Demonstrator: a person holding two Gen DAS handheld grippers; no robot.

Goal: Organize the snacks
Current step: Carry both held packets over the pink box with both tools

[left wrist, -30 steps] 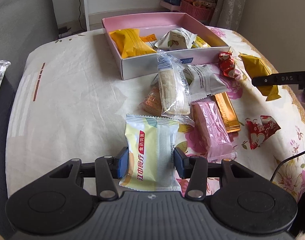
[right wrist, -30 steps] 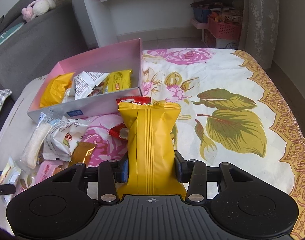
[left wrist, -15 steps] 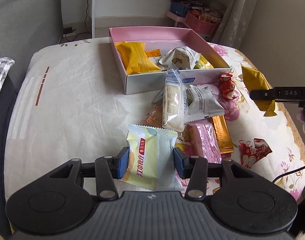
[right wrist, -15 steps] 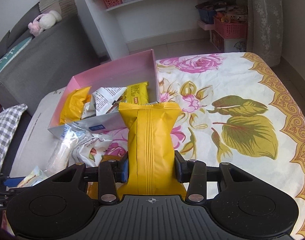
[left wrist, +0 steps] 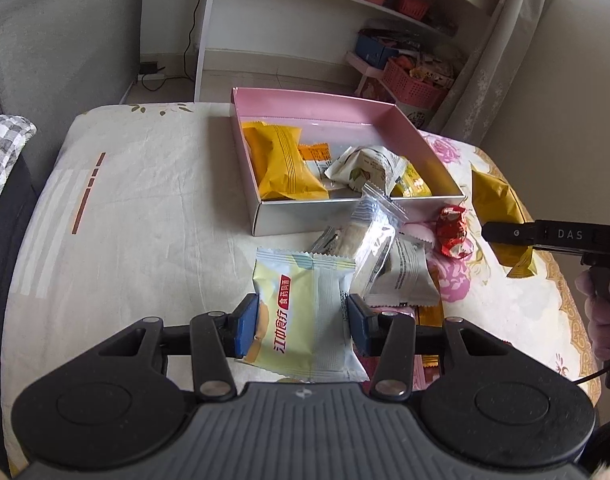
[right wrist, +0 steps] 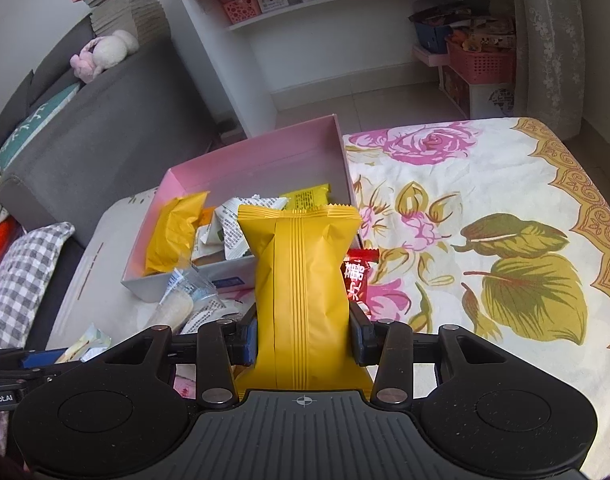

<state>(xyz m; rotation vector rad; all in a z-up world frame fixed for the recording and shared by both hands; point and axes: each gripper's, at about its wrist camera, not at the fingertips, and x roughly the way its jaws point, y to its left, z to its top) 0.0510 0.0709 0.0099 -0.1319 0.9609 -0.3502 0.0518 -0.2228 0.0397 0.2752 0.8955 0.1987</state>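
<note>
The left gripper point(left wrist: 303, 320) is closed on a pale yellow-green packet point(left wrist: 305, 312), its blue pads pressed against the packet's two long sides. The packet is held above the surface point(left wrist: 145, 208), just short of the loose pile of snacks in front of the box point(left wrist: 345, 216).

The right gripper point(right wrist: 303, 330) is clamped on a yellow packet point(right wrist: 301, 280), which stands upright between its pads with the crimped top edge uppermost. In the left wrist view the same yellow packet point(left wrist: 497, 204) shows to the right of the box, held off the flowered cloth point(right wrist: 485, 208) by the right gripper's black finger.

The box is pink inside and white outside, open at the top, and sits on the cloth-covered surface. Inside it lie an orange-yellow packet point(left wrist: 281, 168) along the left wall, a white packet point(left wrist: 365, 168) near the middle, and a small yellow packet point(left wrist: 411, 186) toward the front right corner.

Against the box's front wall leans a clear packet point(left wrist: 369, 240) with a pale bar inside. A white printed packet point(left wrist: 405, 276) lies just beside it, partly under it. A red candy point(left wrist: 453, 226) lies near the box's front right corner. A gold bar point(left wrist: 429, 316) shows partly behind the left gripper's right finger.

Beyond the surface stand a grey sofa point(right wrist: 85, 132), white shelves point(left wrist: 305, 12) and a pink basket point(left wrist: 413, 84).
</note>
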